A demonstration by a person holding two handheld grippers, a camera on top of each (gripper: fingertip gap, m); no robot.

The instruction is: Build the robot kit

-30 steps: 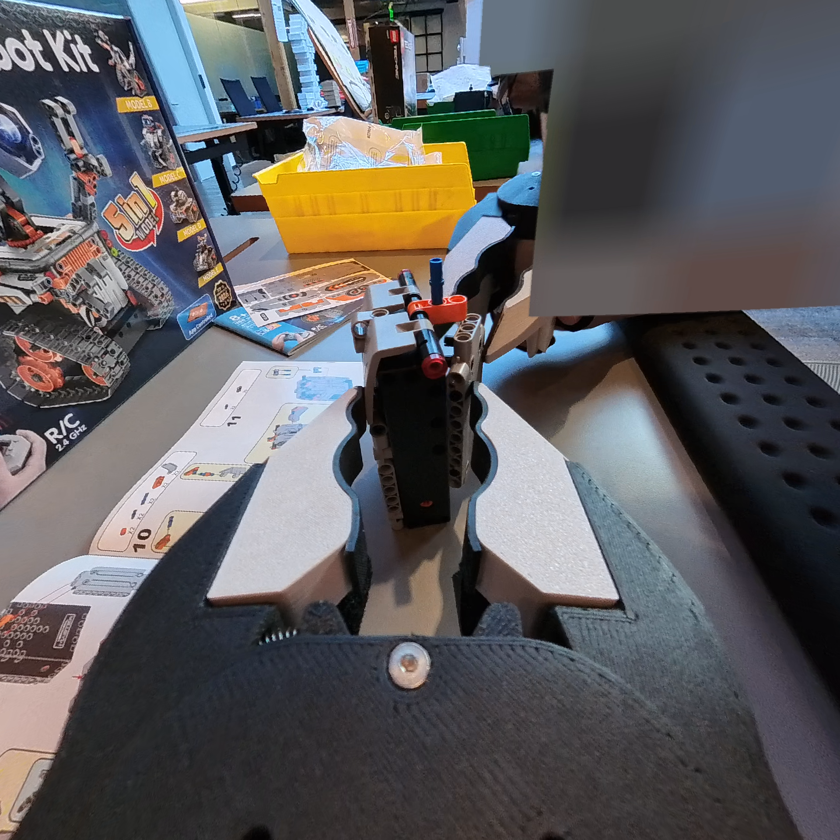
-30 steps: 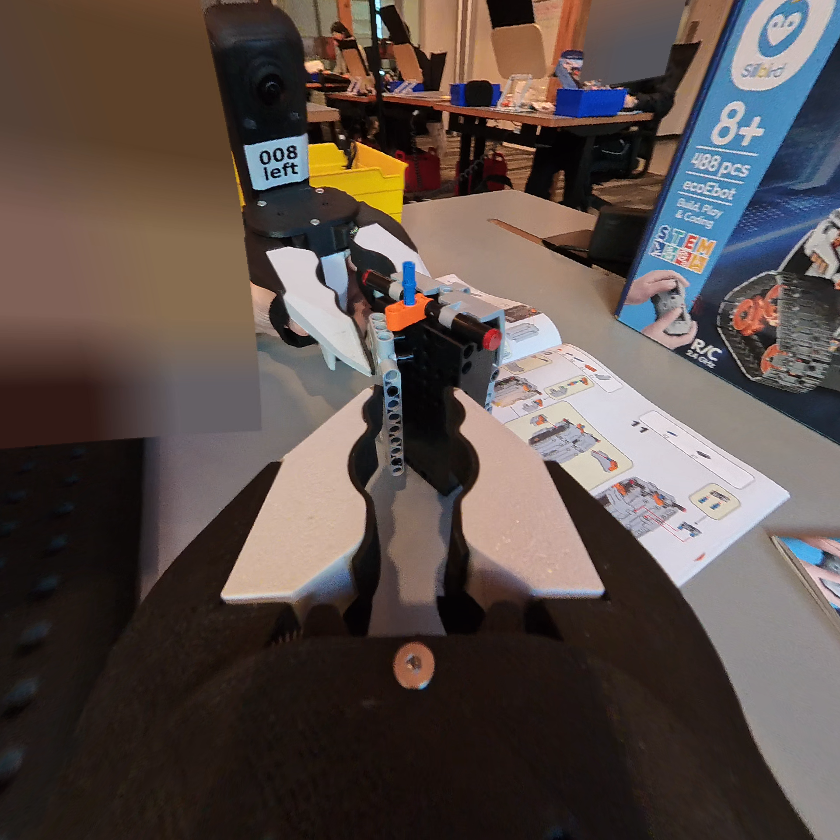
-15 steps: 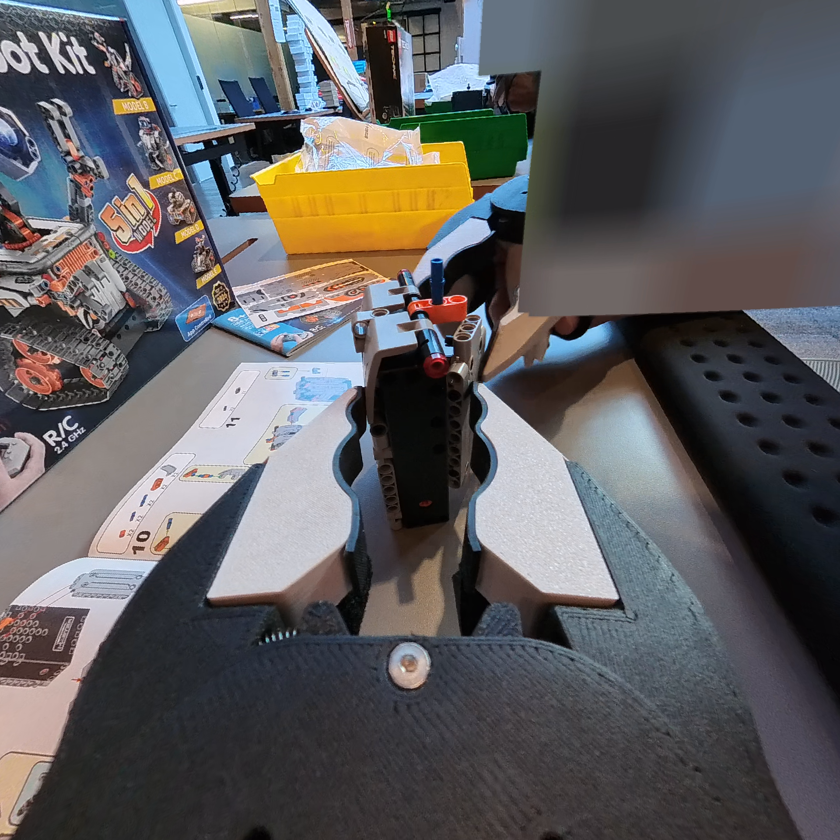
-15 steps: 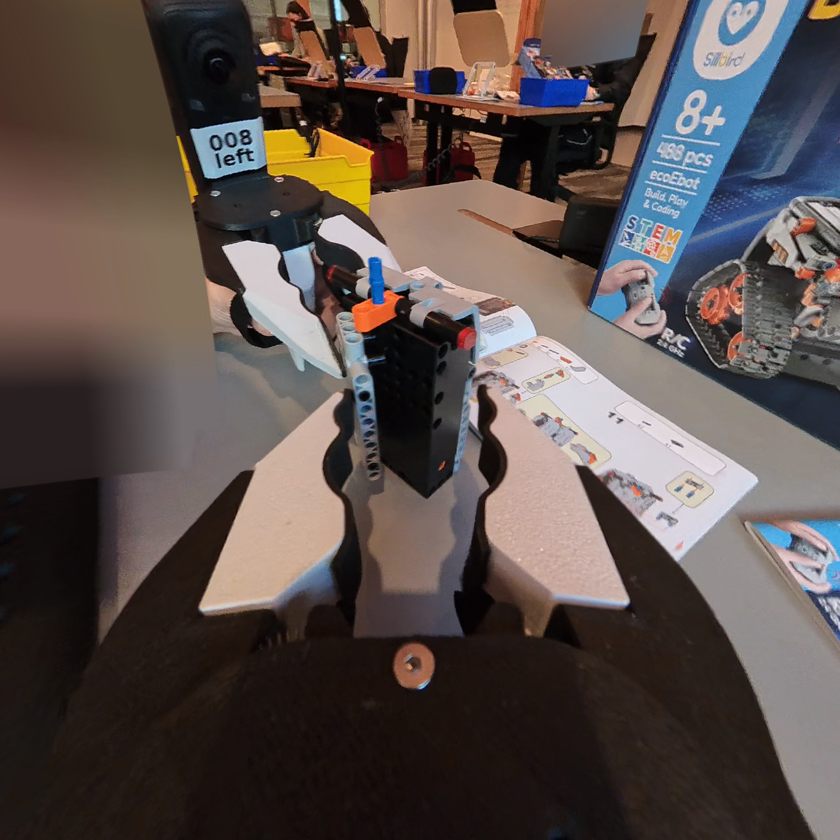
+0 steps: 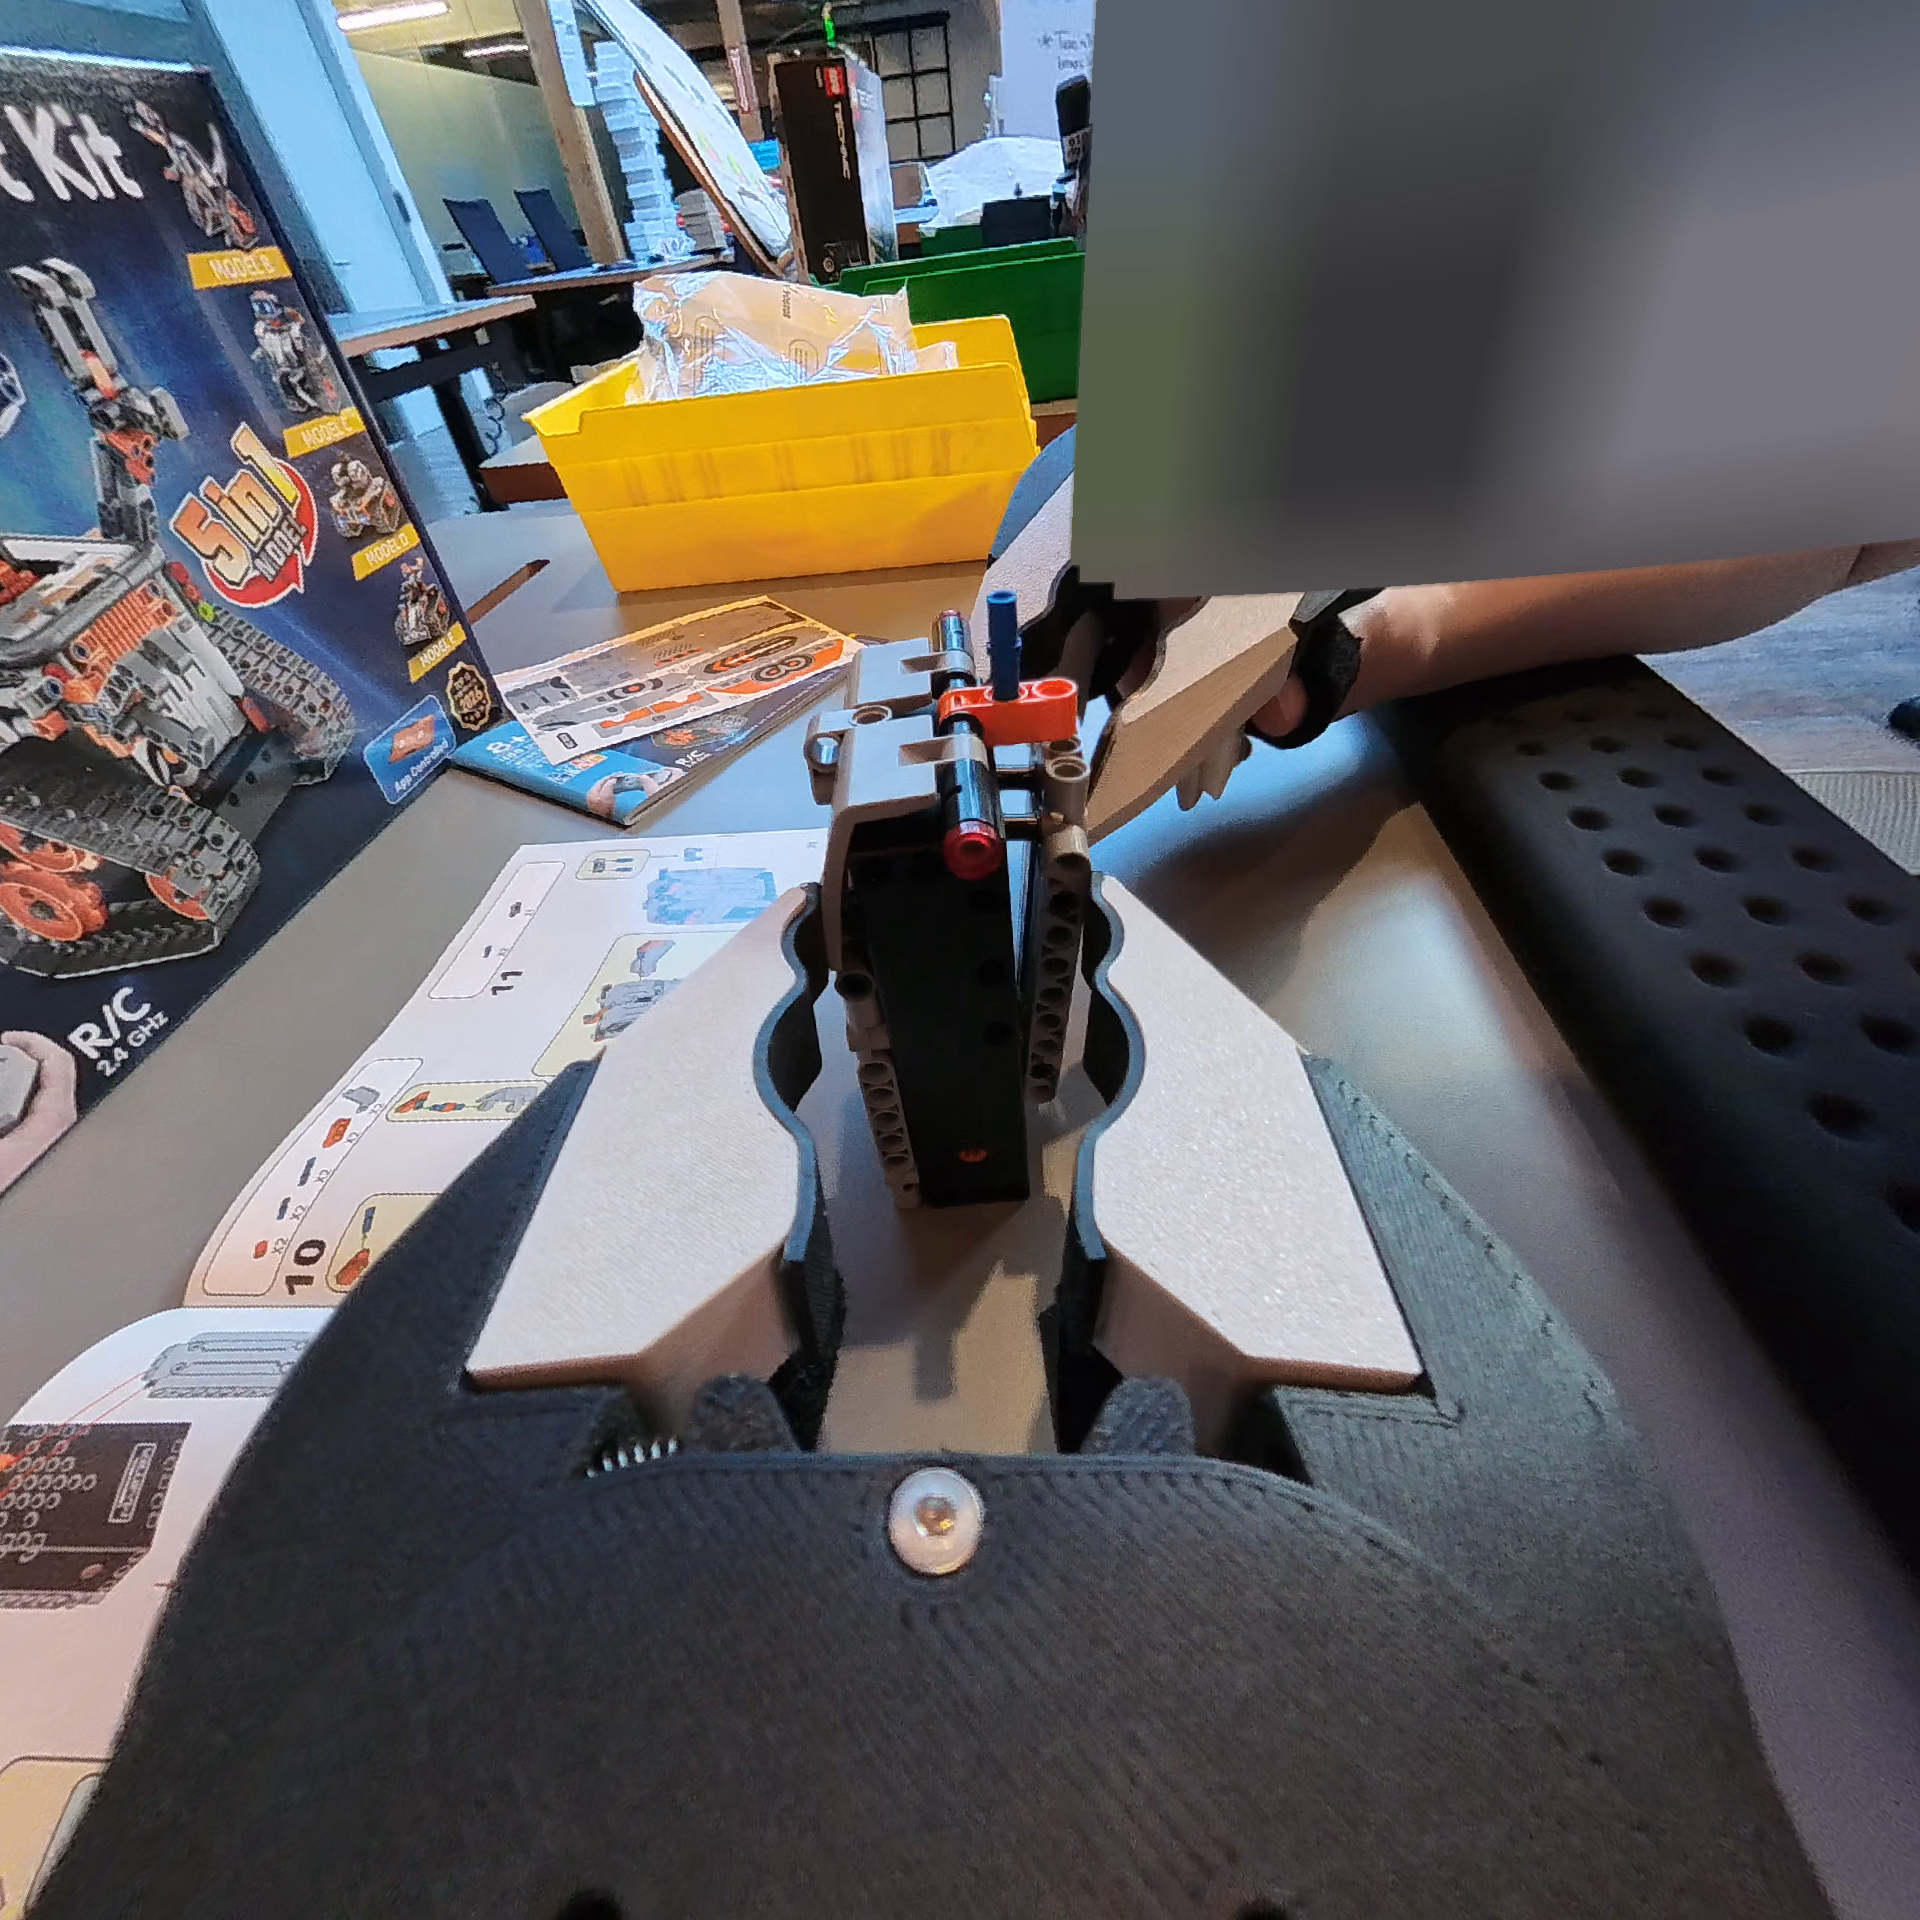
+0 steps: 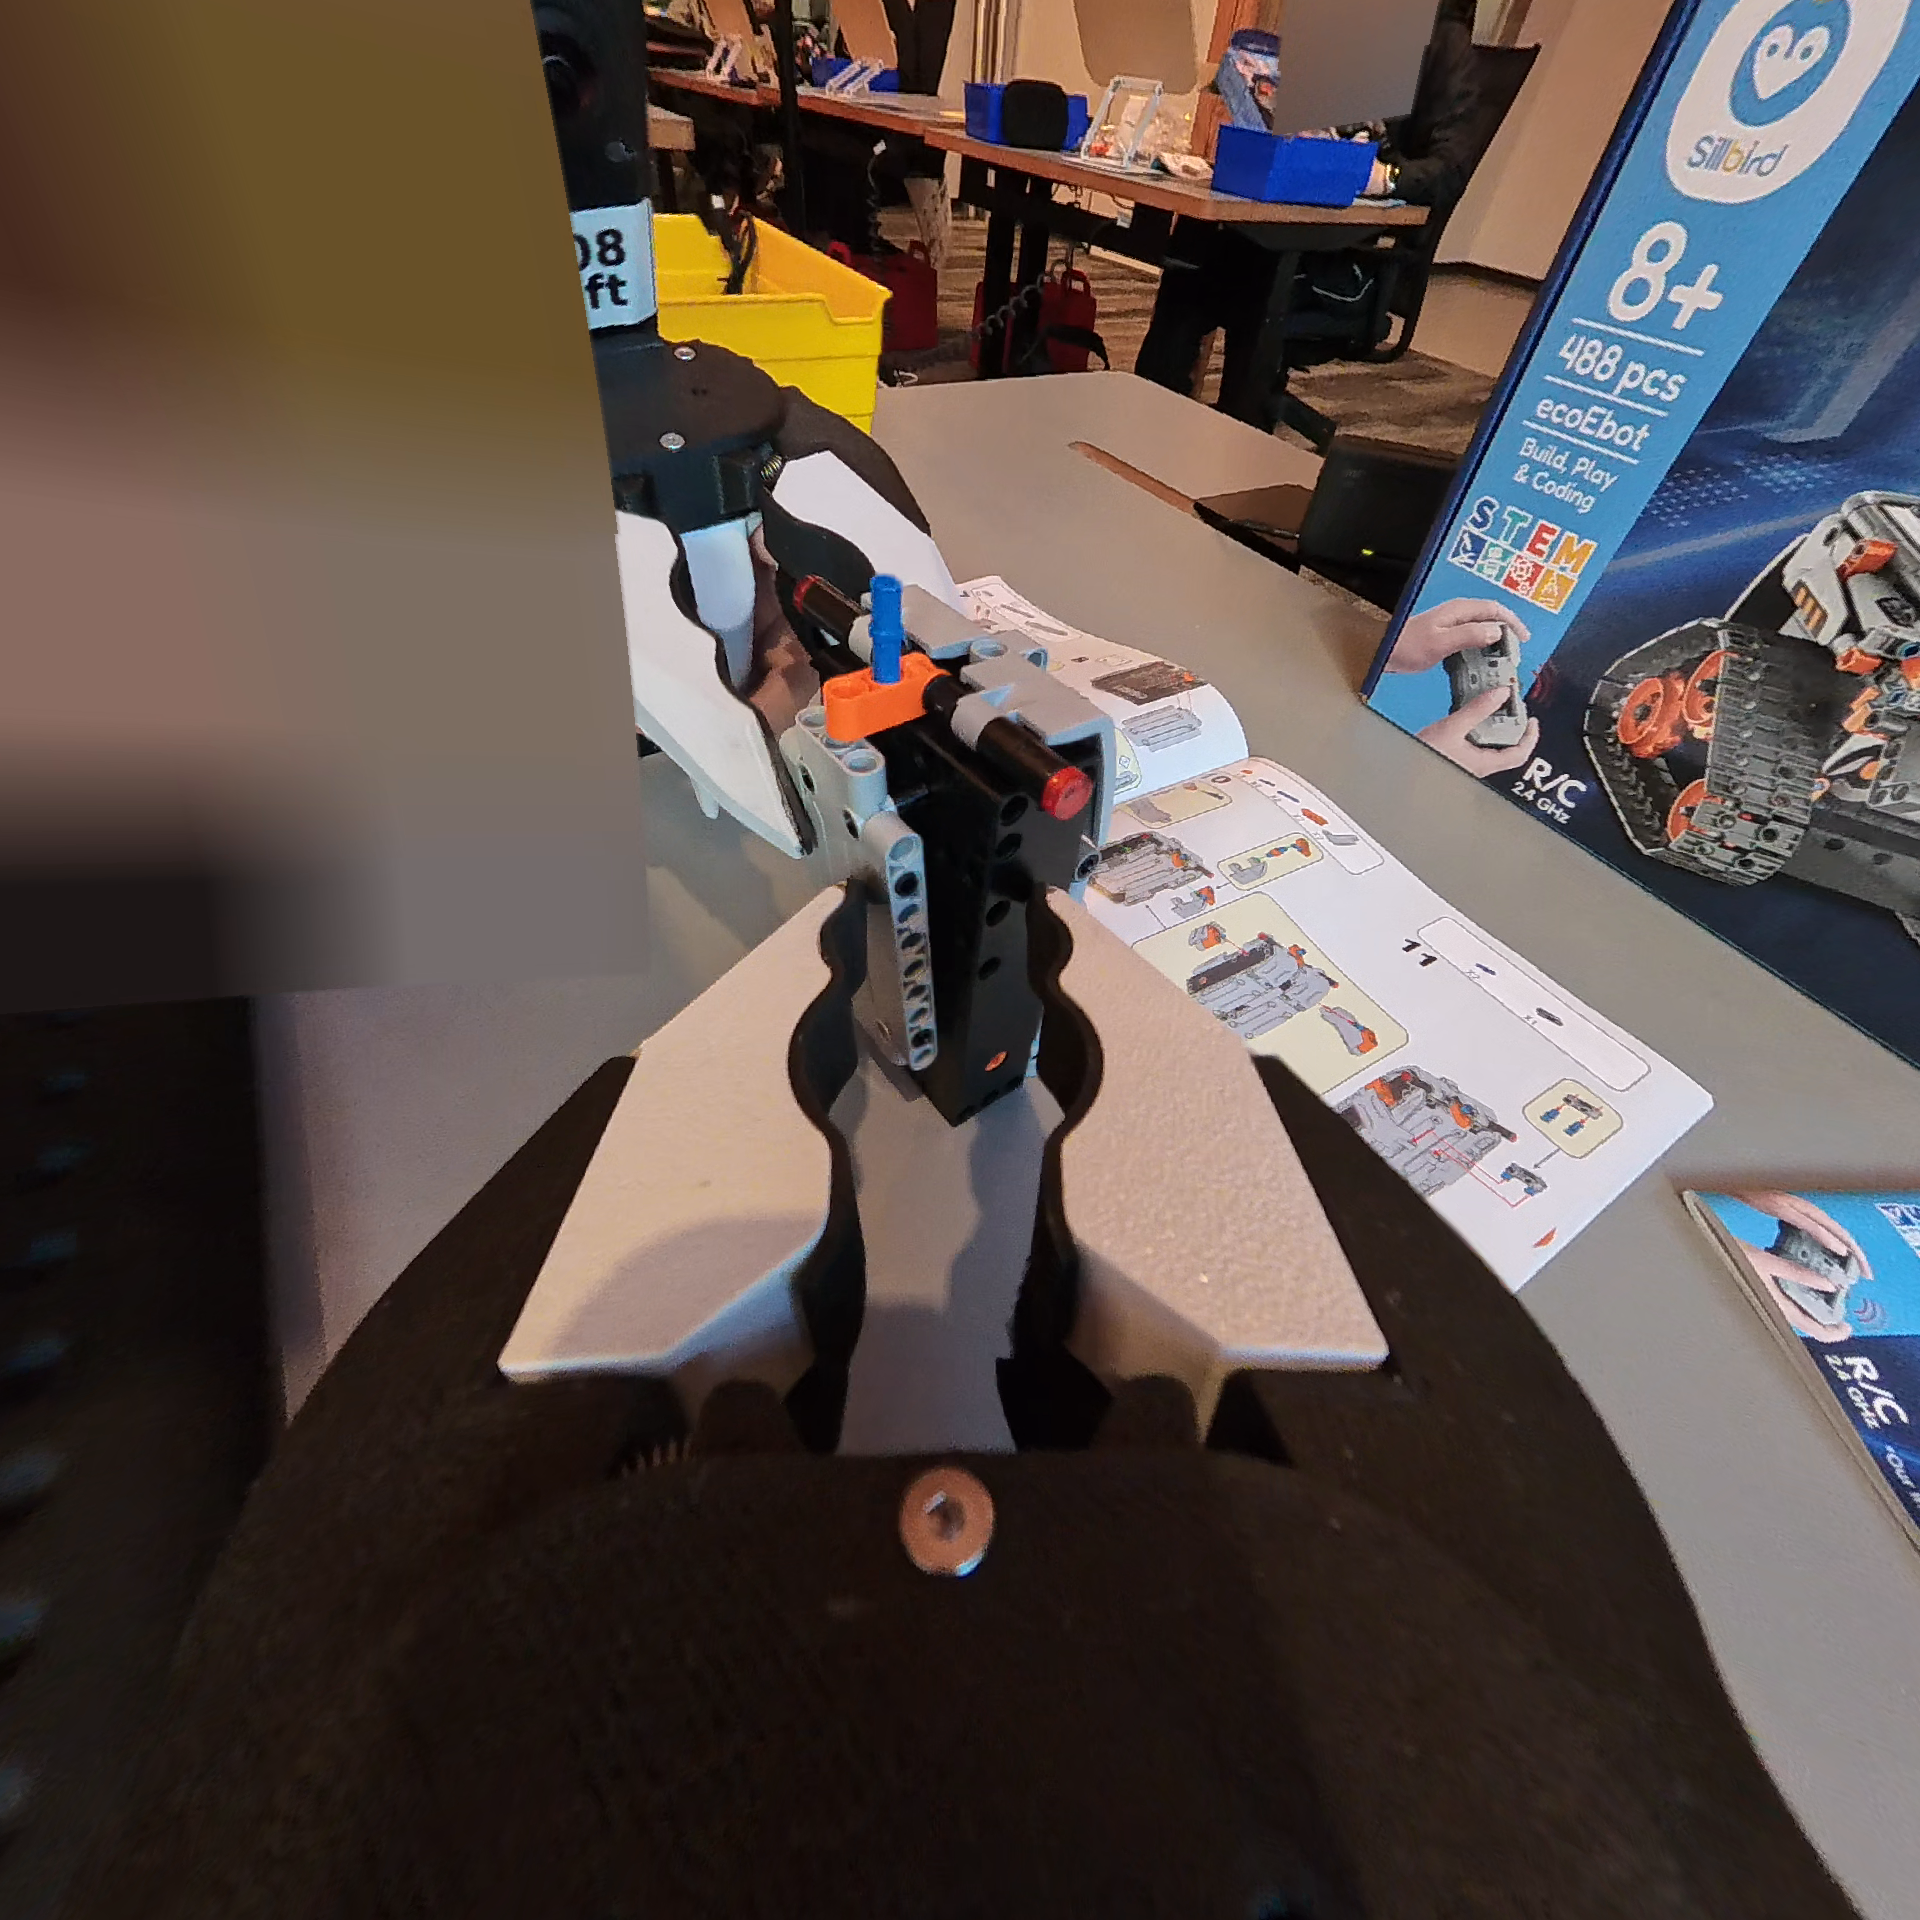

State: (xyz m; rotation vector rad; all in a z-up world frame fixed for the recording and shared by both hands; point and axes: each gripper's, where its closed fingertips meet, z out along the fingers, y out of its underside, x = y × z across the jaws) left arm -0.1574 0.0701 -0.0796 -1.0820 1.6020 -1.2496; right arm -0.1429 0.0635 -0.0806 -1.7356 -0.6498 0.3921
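Observation:
A small brick assembly [image 5: 945, 1039] stands upright on the grey table [image 5: 1351, 1039]: a black block with grey beams, a black axle with red ends, an orange connector and a blue pin on top. My left gripper [image 5: 951, 914] is shut on its lower half, one finger on each side. My right gripper [image 6: 940, 914] faces it from the opposite side, jaws narrowed around the assembly [image 6: 977, 935], fingers apparently touching both sides. One of the right gripper's fingers [image 5: 1195, 717] shows beyond the assembly in the left wrist view. One of the left gripper's fingers [image 6: 717, 727] shows in the right wrist view.
An open instruction booklet [image 5: 499, 1039] [image 6: 1351, 987] lies beside the assembly. A tall kit box [image 5: 208, 623] [image 6: 1714, 520] stands behind it. A yellow bin [image 5: 800, 488] with bags, a second booklet [image 5: 665, 707] and a black perforated pad [image 5: 1714, 987] are near. The tips of both grippers are at nearly the same place.
My right gripper opened wider, swung around the assembly to a corner view, then narrowed again. In the left wrist view it shifted right. My left gripper and the assembly stayed still.

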